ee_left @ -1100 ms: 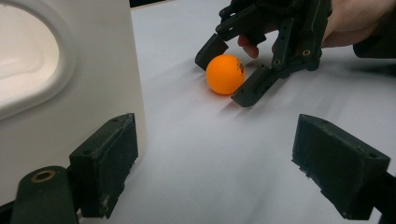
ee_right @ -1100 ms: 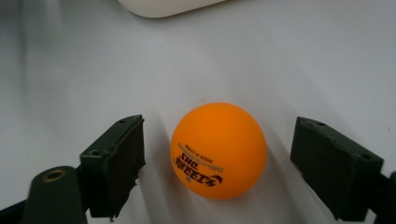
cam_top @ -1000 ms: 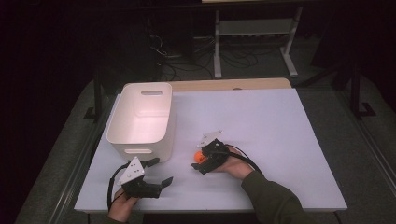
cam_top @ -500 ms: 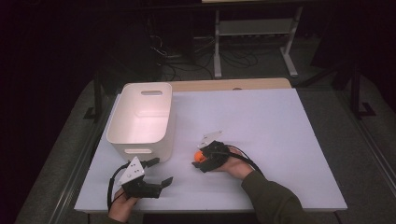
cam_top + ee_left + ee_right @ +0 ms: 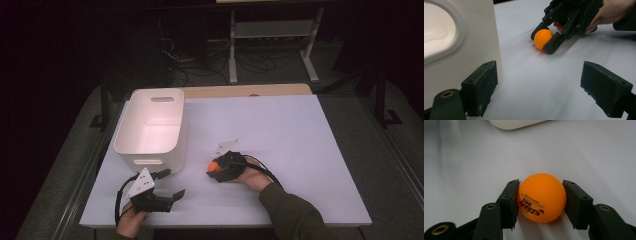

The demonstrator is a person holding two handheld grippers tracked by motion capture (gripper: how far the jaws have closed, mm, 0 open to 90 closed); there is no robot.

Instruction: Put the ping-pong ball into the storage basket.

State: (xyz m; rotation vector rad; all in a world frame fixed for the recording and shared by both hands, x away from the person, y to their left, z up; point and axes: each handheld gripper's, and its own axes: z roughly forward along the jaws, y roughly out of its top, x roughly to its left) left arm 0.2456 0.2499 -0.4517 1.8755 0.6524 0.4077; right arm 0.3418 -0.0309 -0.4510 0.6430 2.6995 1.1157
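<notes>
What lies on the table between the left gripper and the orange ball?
Nothing: in the left gripper view, only bare white table separates the open left gripper from the orange ball, which the right gripper clamps.

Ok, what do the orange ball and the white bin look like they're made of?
The ball looks like thin matte plastic, a table-tennis type: smooth, evenly orange, with printed black lettering. The bin looks like moulded plastic with a satin finish: rounded corners, a cut-out handle, soft sheen. I can't confirm either by sight alone.
</notes>
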